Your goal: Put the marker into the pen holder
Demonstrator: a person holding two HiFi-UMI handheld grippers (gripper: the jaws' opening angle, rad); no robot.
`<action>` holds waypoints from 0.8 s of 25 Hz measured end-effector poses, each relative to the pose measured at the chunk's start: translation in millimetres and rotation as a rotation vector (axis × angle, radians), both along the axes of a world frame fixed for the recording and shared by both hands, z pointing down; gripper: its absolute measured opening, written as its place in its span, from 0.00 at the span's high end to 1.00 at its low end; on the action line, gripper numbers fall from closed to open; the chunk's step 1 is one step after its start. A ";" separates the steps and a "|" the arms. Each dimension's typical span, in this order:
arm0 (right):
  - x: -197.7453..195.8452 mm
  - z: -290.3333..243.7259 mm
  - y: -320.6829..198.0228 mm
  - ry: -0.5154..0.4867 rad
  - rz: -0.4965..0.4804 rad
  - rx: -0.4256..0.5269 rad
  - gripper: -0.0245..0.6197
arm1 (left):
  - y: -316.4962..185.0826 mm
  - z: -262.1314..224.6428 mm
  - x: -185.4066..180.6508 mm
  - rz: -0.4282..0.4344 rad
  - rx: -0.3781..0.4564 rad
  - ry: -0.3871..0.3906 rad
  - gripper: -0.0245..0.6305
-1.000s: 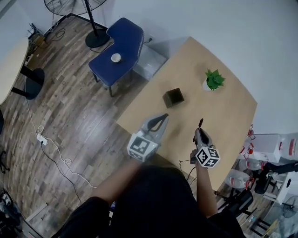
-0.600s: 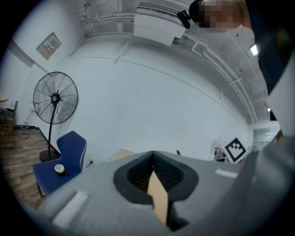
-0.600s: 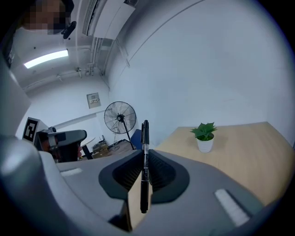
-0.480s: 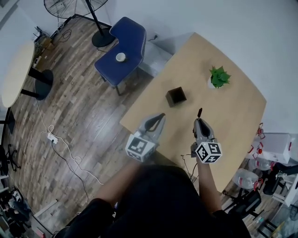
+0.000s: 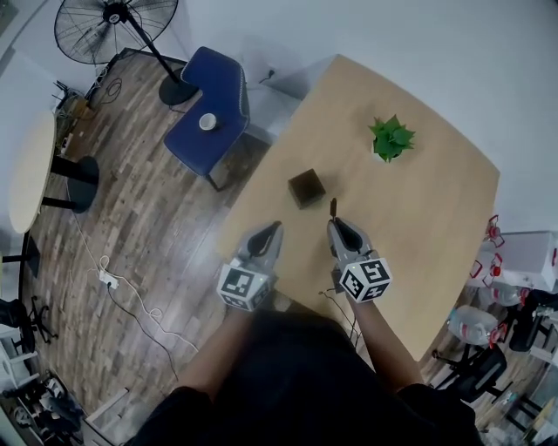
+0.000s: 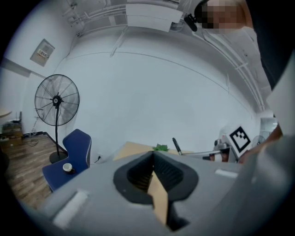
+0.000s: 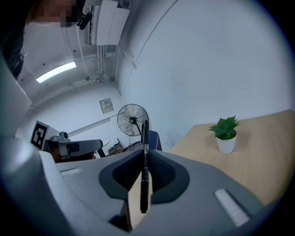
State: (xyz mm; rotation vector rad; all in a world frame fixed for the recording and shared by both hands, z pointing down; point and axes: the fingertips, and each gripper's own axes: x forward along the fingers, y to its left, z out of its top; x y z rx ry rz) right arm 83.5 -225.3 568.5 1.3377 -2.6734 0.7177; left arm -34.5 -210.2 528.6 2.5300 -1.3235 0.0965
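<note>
A black marker (image 7: 144,166) stands upright between the jaws of my right gripper (image 7: 144,154), which is shut on it; its tip (image 5: 333,207) pokes out ahead of the right gripper (image 5: 336,225) in the head view. The black square pen holder (image 5: 306,187) sits on the wooden table (image 5: 410,200), a short way ahead and left of the marker tip. My left gripper (image 5: 269,232) hovers at the table's near left edge, jaws shut with nothing between them (image 6: 153,159).
A small potted green plant (image 5: 390,139) stands on the table's far side. A blue chair (image 5: 209,109) with a cup (image 5: 207,121) on it and a standing fan (image 5: 112,22) are on the wooden floor to the left. Clutter lies at the right of the table.
Both grippers have moved forward and left towards the pen holder, the marker still in the right one. The head camera has shifted too.
</note>
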 end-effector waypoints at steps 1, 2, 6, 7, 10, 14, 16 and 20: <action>-4.3 1.1 -4.7 -0.009 0.004 0.000 0.90 | -2.4 5.1 0.2 0.003 -0.019 -0.009 0.96; -8.9 2.9 -11.1 -0.018 0.011 0.001 0.90 | -5.8 10.1 -0.1 0.011 -0.034 -0.012 0.96; -34.6 14.9 -49.2 -0.028 0.052 0.003 0.90 | -26.6 25.3 -8.3 0.087 -0.062 0.016 0.96; -40.9 20.0 -61.3 -0.016 0.067 0.004 0.90 | -34.0 28.4 -10.5 0.112 -0.066 0.025 0.96; -49.3 38.2 -95.7 0.026 0.156 -0.004 0.90 | -58.9 35.9 -11.1 0.207 -0.078 0.032 0.96; -52.8 57.1 -118.9 -0.028 0.310 -0.048 0.90 | -76.0 46.0 -18.4 0.323 -0.112 0.055 0.96; -50.5 69.6 -130.6 -0.064 0.395 -0.070 0.90 | -83.5 49.3 -23.3 0.371 -0.117 0.064 0.96; -49.8 94.8 -144.2 -0.074 0.495 -0.102 0.90 | -96.9 49.7 -30.9 0.436 -0.101 0.062 0.96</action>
